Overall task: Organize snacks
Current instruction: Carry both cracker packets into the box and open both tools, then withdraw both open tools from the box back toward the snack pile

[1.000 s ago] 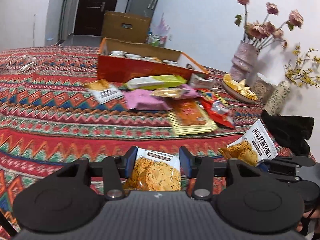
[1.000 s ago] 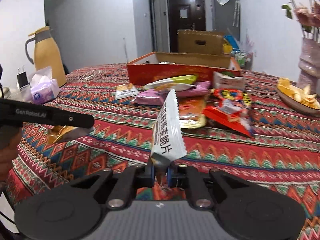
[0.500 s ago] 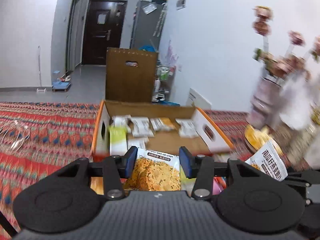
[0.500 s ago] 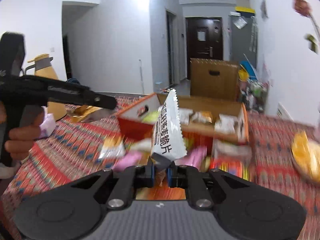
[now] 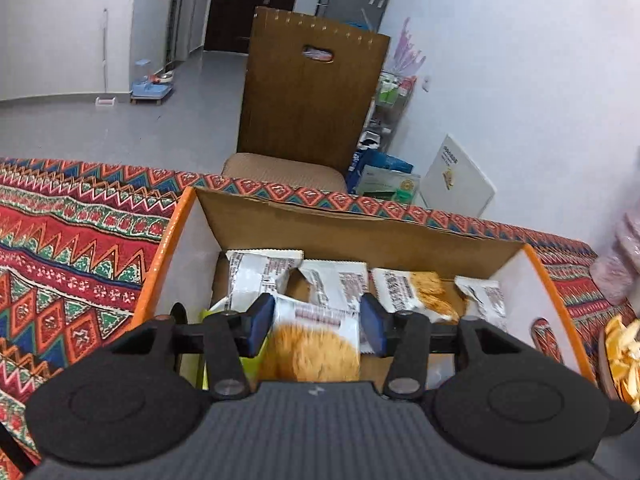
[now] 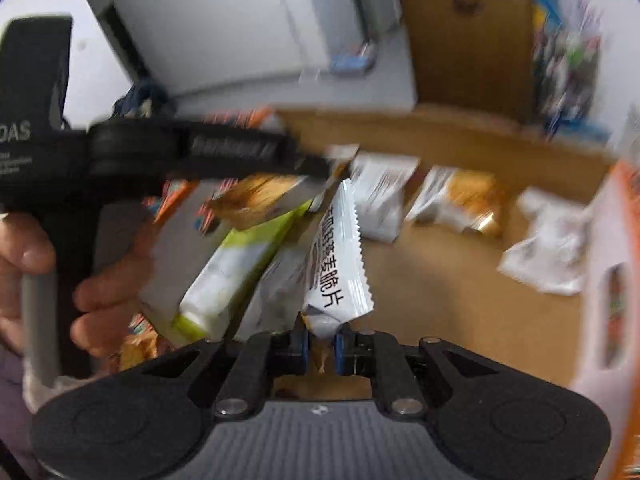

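both over the box (image 5: 532,280) now; left gripper (image 5: 316,322) spreading off its crisp packet (image 5: 316,332), right gripper (image 6: 322,346) loosening on the sachet (image 6: 340,264): light, crinkly, slippery, pinch the seams.

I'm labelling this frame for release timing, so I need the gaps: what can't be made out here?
- Left wrist view: whether the pads grip the cracker packet; blurred.
- Right wrist view: box contents; motion-smeared.
- Right wrist view: the white packet, lower end hidden between the jaws.
- Left wrist view: dish, cut off by the edge.
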Demonstrator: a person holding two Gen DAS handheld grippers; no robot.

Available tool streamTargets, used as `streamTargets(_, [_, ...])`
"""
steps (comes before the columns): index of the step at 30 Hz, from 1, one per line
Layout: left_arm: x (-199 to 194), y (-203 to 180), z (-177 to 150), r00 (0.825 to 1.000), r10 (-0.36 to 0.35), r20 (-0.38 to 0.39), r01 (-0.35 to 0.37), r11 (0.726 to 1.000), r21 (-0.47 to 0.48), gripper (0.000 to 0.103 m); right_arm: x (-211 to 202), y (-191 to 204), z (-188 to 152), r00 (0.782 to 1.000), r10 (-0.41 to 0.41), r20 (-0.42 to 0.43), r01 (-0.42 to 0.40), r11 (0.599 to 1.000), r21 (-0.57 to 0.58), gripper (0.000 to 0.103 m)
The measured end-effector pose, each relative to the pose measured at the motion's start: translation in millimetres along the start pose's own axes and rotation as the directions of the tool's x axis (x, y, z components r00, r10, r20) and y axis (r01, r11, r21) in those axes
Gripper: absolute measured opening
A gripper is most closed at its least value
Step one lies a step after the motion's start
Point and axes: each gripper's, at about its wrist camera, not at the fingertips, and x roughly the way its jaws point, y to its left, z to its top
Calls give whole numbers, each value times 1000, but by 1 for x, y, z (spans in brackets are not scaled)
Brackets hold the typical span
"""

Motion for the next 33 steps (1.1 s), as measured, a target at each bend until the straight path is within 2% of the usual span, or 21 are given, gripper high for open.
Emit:
streamTargets(1, [0, 1, -1, 1000, -6, 3, 6, 1000, 12, 55, 5, -1, 2, 1000, 13, -13, -13, 1000, -6, 18])
streamTargets(3, [-6, 3, -3, 999, -28, 22, 27, 999, 40, 63, 9, 1, 2, 1000, -12, -5, 12, 1000, -14, 44])
streamTargets(5, [-19, 6, -3, 998, -36, 47, 33, 998, 62, 64, 4, 3, 2, 996, -87, 34, 88, 995, -39, 58])
streamTargets(6, [-25, 5, -3, 998, -35, 55, 31, 997, 72, 64, 0, 5, 0, 993, -106, 50, 109, 993, -47, 60])
streamTargets(14, [-98, 1, 0, 993, -21, 120, 6, 992, 123, 68, -62, 17, -2, 974, -179, 136, 190, 979, -69, 59])
streamTargets(19, [-162, -7, -16, 988, -31, 155, 4, 985, 171, 75, -116, 41, -26, 955, -213, 205, 235, 968, -89, 62])
streamTargets(23, [-221, -8, -38, 980, -32, 198, -6, 982, 187, 80, -162, 66, -58, 930, -245, 273, 286, 950, -122, 75])
streamTargets(27, [-274, -7, -69, 966, -13, 259, -39, 979, 198, 82, -206, 92, -102, 894, -269, 358, 336, 931, -140, 82])
streamTargets(33, [-339, -5, -142, 944, 6, 331, -85, 971, 224, 87, -254, 124, -177, 843, -278, 460, 374, 918, -131, 86])
